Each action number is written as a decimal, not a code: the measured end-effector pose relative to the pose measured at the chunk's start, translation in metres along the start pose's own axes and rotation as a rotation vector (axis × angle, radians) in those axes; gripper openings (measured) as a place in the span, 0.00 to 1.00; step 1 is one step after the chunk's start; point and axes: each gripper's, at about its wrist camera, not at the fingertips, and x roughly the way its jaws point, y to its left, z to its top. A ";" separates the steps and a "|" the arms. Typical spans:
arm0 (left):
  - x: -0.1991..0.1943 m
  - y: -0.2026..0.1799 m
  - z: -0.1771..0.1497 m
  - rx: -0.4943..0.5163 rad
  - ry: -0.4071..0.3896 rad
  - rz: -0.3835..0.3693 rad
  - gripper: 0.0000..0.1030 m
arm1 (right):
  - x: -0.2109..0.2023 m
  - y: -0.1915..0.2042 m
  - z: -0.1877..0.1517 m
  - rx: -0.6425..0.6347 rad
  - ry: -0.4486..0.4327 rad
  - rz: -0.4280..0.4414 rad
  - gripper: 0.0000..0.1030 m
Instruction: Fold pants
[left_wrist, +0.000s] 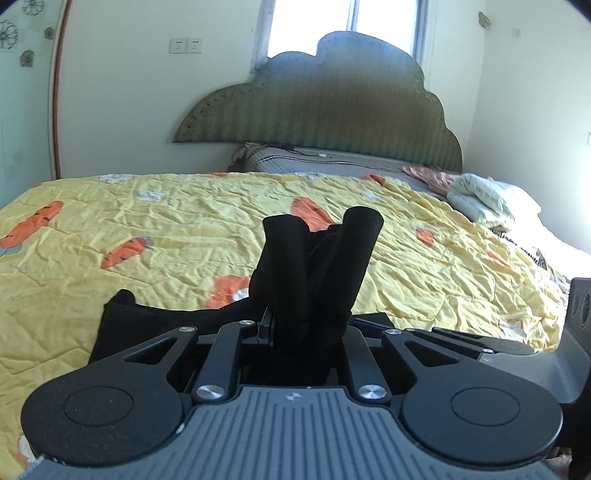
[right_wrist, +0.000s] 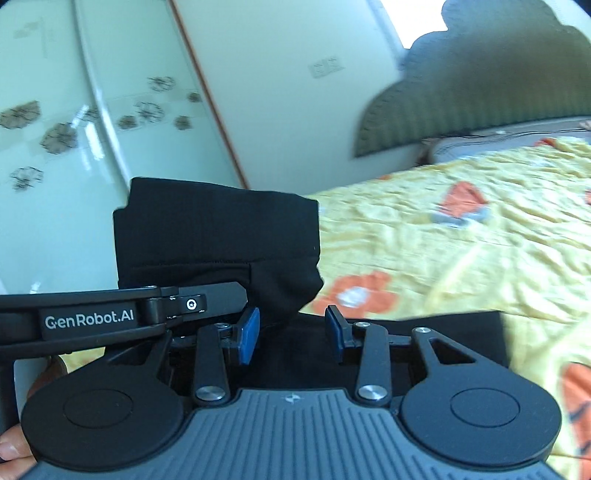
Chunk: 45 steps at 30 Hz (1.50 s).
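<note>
The black pants (left_wrist: 317, 273) are bunched up between the fingers of my left gripper (left_wrist: 308, 325), which is shut on them and lifts them off the yellow bedspread (left_wrist: 147, 229); more black cloth trails down to the left. In the right wrist view the pants (right_wrist: 218, 229) hang from the left gripper's body (right_wrist: 122, 314), which crosses the frame at left. My right gripper (right_wrist: 291, 328) is open, its blue pads (right_wrist: 247, 332) apart, with black cloth just between and below them, not clamped.
A wide bed with a green scalloped headboard (left_wrist: 332, 103) stands under a window. A rolled white quilt (left_wrist: 484, 199) and other bedding lie at the right. A glossy wardrobe with flower prints (right_wrist: 74, 122) stands to the left. A person's fingers (right_wrist: 11, 450) show at lower left.
</note>
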 end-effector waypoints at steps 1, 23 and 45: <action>0.007 -0.007 -0.003 0.011 0.005 0.000 0.13 | -0.003 -0.007 -0.002 -0.015 0.000 -0.044 0.37; 0.019 -0.047 -0.016 0.090 0.037 -0.274 0.70 | -0.076 -0.088 -0.036 0.081 0.014 -0.484 0.55; 0.009 0.066 -0.027 0.015 0.084 0.145 0.62 | -0.007 -0.089 -0.013 0.153 0.114 -0.111 0.63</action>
